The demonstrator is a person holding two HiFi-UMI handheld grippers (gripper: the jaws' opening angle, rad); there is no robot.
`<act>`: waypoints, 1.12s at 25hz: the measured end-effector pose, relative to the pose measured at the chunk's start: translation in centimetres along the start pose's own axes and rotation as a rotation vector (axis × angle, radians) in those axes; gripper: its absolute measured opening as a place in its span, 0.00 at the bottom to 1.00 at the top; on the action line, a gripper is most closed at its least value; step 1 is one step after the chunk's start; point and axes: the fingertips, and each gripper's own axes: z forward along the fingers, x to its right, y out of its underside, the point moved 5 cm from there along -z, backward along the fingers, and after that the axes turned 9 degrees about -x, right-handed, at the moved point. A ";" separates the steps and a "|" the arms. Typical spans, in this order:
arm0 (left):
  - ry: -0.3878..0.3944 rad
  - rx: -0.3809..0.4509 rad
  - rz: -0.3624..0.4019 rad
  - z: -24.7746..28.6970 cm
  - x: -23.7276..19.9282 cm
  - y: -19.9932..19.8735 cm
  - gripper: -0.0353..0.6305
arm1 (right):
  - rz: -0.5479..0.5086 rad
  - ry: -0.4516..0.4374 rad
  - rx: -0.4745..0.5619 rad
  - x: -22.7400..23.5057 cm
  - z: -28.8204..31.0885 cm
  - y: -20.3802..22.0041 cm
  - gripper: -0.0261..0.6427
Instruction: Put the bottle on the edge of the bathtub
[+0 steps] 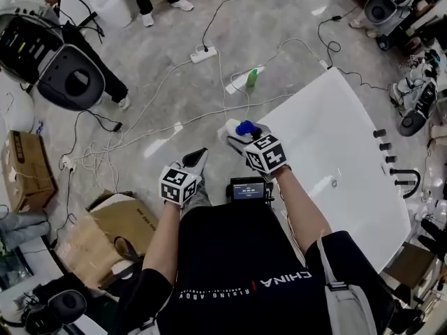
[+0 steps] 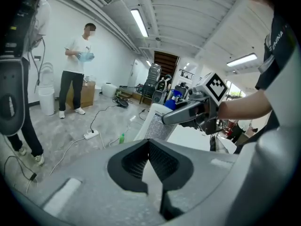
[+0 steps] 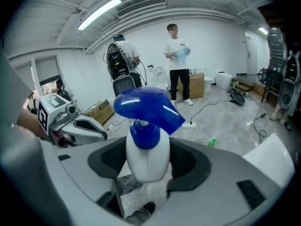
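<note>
Grey floor (image 1: 174, 75) strewn with cables and a power strip (image 1: 203, 54), white tub (image 1: 335, 145) to the right. Clamped upright in the right gripper (image 3: 148, 168): white bottle (image 3: 147, 157) with blue spray head, held over the tub's near corner, whether touching the rim or not impossible to tell. Left gripper (image 2: 151, 168) close alongside, jaws all but closed, empty. Farther out on the floor, a small green bottle (image 1: 252, 78).

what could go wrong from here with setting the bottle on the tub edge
1. The right gripper holds the bottle by its body, with the blue trigger head on top, so it might tip on release.
2. The bathtub surface looks glossy, so the bottle may slide off the edge.
</note>
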 end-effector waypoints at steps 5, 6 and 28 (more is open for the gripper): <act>0.120 -0.040 0.097 2.9 -4.7 -4.1 0.07 | 0.108 0.097 0.033 2.9 1.4 -3.4 0.45; 0.139 -0.048 0.112 3.4 -5.7 -4.9 0.07 | 0.126 0.112 0.039 3.4 1.7 -4.2 0.44; 0.505 -0.176 0.371 11.4 -15.1 -14.5 0.07 | 0.500 0.441 0.107 9.1 3.2 -8.7 0.45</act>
